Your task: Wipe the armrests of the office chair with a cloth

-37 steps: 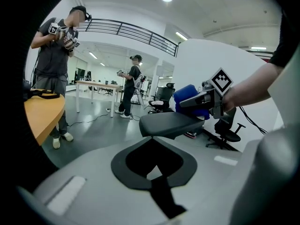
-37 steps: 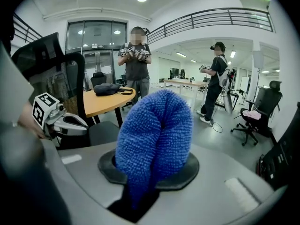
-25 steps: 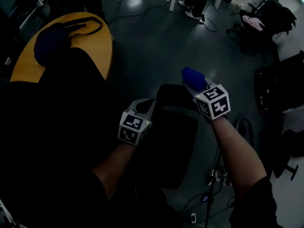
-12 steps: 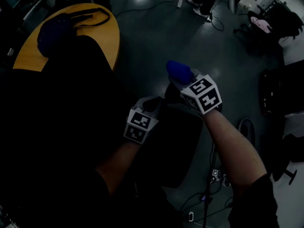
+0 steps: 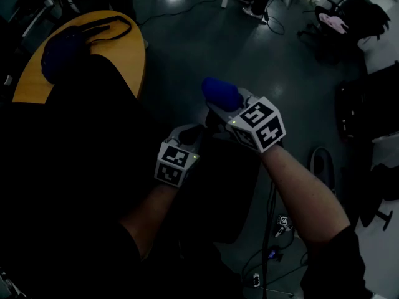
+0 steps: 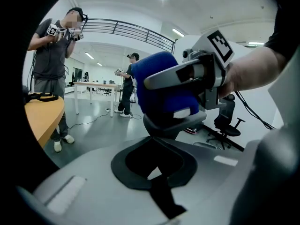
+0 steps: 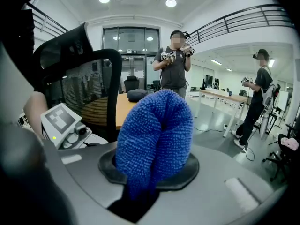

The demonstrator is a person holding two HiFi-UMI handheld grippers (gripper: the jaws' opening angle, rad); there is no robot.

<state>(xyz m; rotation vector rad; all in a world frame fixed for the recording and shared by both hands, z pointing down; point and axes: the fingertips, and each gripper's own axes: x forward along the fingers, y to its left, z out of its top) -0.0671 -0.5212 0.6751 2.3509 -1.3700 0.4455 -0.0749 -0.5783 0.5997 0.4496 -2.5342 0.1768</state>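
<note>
My right gripper (image 5: 219, 104) (image 7: 152, 170) is shut on a folded blue microfibre cloth (image 5: 219, 93) (image 7: 155, 135) (image 6: 159, 88), which bulges out past its jaws. It hangs over the front of the black office chair's seat (image 5: 218, 189), right where a dark armrest (image 5: 211, 122) is dimly seen. My left gripper (image 5: 193, 136) (image 6: 152, 161) sits just left of it, jaws together with nothing between them. The chair's mesh backrest (image 5: 87, 142) (image 7: 82, 78) fills the left. The scene is too dark to tell whether the cloth touches the armrest.
A round wooden table (image 5: 118, 55) with a dark bag (image 5: 62, 48) stands behind the chair. Cables (image 5: 274, 223) trail on the floor at the lower right. Other black chairs (image 5: 368, 111) stand at the right. Other people (image 7: 174, 64) (image 6: 51, 69) stand around the room.
My right gripper has carried the cloth leftward and closer to the left gripper. The left gripper has stayed about where it was.
</note>
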